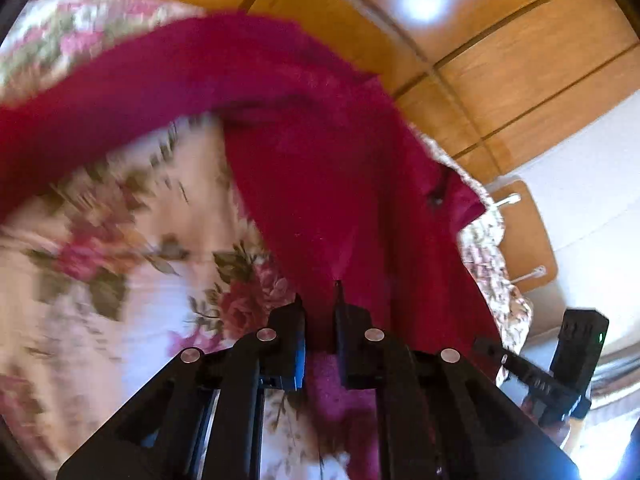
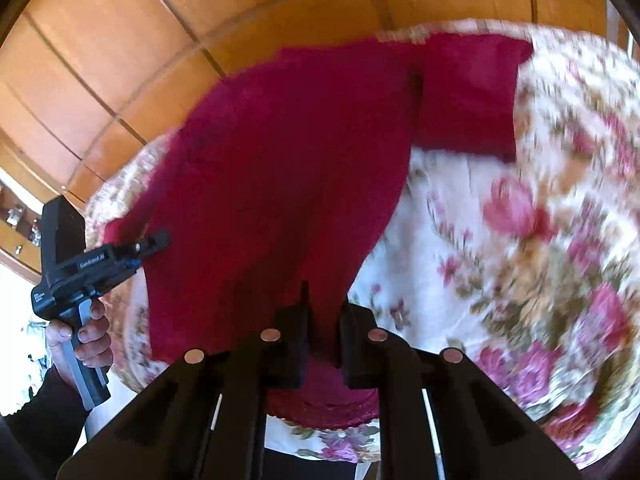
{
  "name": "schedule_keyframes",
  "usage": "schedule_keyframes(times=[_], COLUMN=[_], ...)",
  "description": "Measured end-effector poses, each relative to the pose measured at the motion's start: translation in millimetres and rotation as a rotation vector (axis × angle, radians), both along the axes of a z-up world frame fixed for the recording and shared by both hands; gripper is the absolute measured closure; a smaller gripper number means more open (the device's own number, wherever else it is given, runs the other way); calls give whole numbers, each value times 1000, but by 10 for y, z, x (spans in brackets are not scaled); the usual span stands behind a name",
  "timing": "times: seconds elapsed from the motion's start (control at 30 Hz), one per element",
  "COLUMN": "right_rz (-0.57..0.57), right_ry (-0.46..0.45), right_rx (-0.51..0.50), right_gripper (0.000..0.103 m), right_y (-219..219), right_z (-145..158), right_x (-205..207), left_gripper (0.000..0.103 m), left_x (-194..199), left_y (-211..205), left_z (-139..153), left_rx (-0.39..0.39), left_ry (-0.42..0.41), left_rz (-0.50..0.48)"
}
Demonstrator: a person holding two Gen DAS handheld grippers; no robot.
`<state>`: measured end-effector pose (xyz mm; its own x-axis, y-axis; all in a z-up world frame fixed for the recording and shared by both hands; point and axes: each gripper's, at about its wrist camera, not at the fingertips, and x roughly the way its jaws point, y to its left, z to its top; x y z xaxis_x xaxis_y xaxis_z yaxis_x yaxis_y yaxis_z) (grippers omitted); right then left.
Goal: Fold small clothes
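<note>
A crimson knitted garment [image 1: 320,184] hangs lifted over a floral tablecloth [image 1: 100,248]. My left gripper [image 1: 319,300] is shut on the garment's near edge, cloth pinched between its fingers. My right gripper [image 2: 323,304] is shut on another part of the same garment [image 2: 272,176], whose hem hangs below the fingers. A sleeve [image 2: 468,92] lies spread on the cloth at the far right. The left gripper [image 2: 154,242] shows in the right wrist view at the left, its tip at the garment's edge. The right gripper's body [image 1: 568,364] shows at the lower right of the left wrist view.
The floral cloth [image 2: 540,240] covers a round table. Wooden panelled cabinet doors [image 1: 500,52] stand behind it. A small wooden board with white pegs [image 1: 524,236] is at the right. Both views are motion-blurred.
</note>
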<state>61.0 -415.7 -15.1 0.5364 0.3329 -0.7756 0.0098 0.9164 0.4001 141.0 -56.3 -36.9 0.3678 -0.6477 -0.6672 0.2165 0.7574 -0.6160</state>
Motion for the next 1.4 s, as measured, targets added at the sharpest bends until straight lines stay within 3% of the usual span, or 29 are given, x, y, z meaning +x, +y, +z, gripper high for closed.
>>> schedule_keyframes(times=[0.2, 0.3, 0.4, 0.47, 0.5, 0.53, 0.57, 0.6, 0.63, 0.7, 0.83, 0.97, 1.03, 1.17, 1.23, 1.3, 1.33, 1.4], right_rz=[49, 95, 106, 75, 58, 51, 43, 20, 9, -13, -32, 46, 100, 206, 301, 340, 345, 365], right_ry=[-180, -160, -34, 81, 116, 146, 163, 172, 172, 149, 47, -40, -61, -78, -54, -24, -43, -90], right_rx=[12, -48, -135, -203, -204, -189, -184, -203, -221, -265, -341, -259, -202, -96, -95, -153, -211, -266], right_gripper=[93, 93, 93, 93, 92, 87, 70, 58, 51, 50, 36, 29, 29, 29, 29, 27, 24, 20], right_y=[-38, -12, -79, -186, -238, -295, -312, -327, -332, -321, -158, 291, 590, 1163, 1555, 1736, 1797, 1881], right_z=[721, 694, 315, -59, -165, -250, -315, -352, -357, -283, -20, 62, 35, -33, -170, -355, -418, -437], right_x=[-179, -299, -386, -477, -451, -470, -472, -472, -467, -436, -292, 10, 201, 367, 408, 465, 468, 389], left_gripper=[93, 93, 90, 69, 65, 62, 62, 62, 62, 62, 62, 66, 93, 93, 93, 92, 92, 83], left_x=[-229, -393, -485, -542, -566, -583, -602, -639, -681, -784, -900, -978, -1021, -1217, -1320, -1326, -1314, -1267], left_y=[574, 813, 993, 1194, 1276, 1344, 1426, 1475, 1513, 1547, 1453, 1242, 1157, 1134, 1216, 1382, 1528, 1924], left_z=[828, 963, 735, 525, 453, 365, 230, 129, 67, -55, -190, -245, -220, -20, 9, -27, -47, -75], left_rx=[36, 88, 63, 84, 102, 108, 97, 80, 68, 51, -23, -22, 11, 10, 55, 88, 91, 100], left_ry=[-114, -112, -40, -16, -7, 7, 40, 71, 89, 103, 107, 83, 51, -38, -50, -30, -16, 9], left_rz=[-24, -65, -79, -19, 24, 63, 95, 112, 119, 115, 69, 8, -34, -92, -94, -39, 17, 176])
